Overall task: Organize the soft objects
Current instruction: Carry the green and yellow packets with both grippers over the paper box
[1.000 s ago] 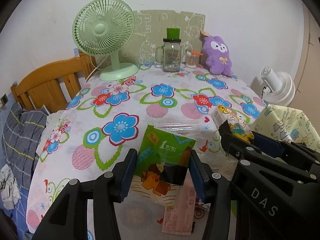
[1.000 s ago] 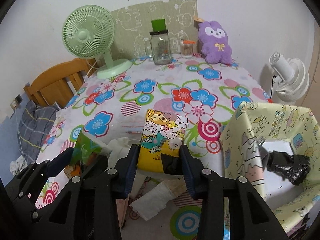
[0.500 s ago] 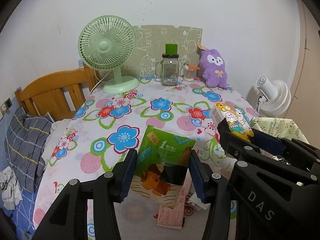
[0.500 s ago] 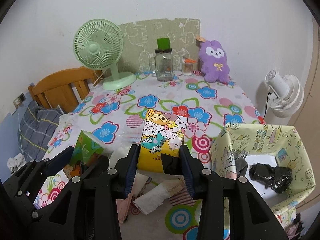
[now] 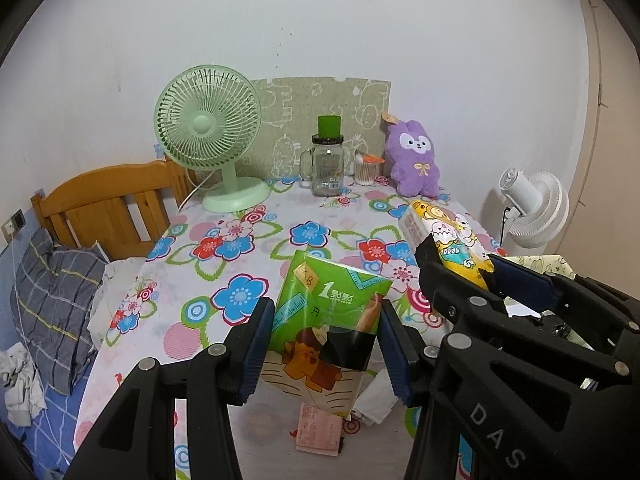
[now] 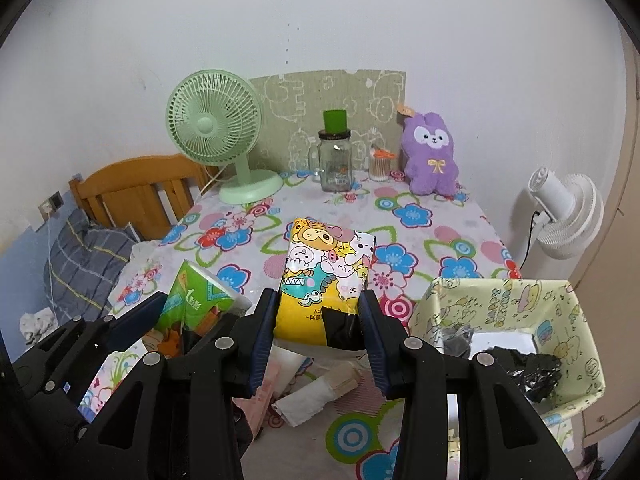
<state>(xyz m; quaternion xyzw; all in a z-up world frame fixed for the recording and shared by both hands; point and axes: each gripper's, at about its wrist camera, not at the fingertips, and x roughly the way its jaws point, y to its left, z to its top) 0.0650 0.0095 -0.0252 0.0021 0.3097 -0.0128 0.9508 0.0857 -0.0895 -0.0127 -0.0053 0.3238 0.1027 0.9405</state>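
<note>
My left gripper [image 5: 326, 340] is shut on a green tissue pack [image 5: 328, 312] and holds it above the near part of the flowered table [image 5: 248, 240]. My right gripper [image 6: 320, 332] is shut on a yellow cartoon tissue pack [image 6: 324, 276], also raised above the table. Each pack shows in the other view: the yellow pack in the left wrist view [image 5: 448, 236], the green pack in the right wrist view [image 6: 196, 300]. A purple plush rabbit [image 6: 430, 158] sits at the far right of the table.
A green desk fan [image 5: 208, 128], a glass jar with a green lid [image 5: 328, 168] and a small jar of cotton swabs [image 6: 380, 166] stand at the back. A yellow patterned box [image 6: 500, 304] holding black bags is at the near right. Crumpled paper and a receipt [image 5: 320, 428] lie below the grippers.
Both grippers have risen and drawn back from the table with their packs. The table now looks farther below, and more of the wall shows.
</note>
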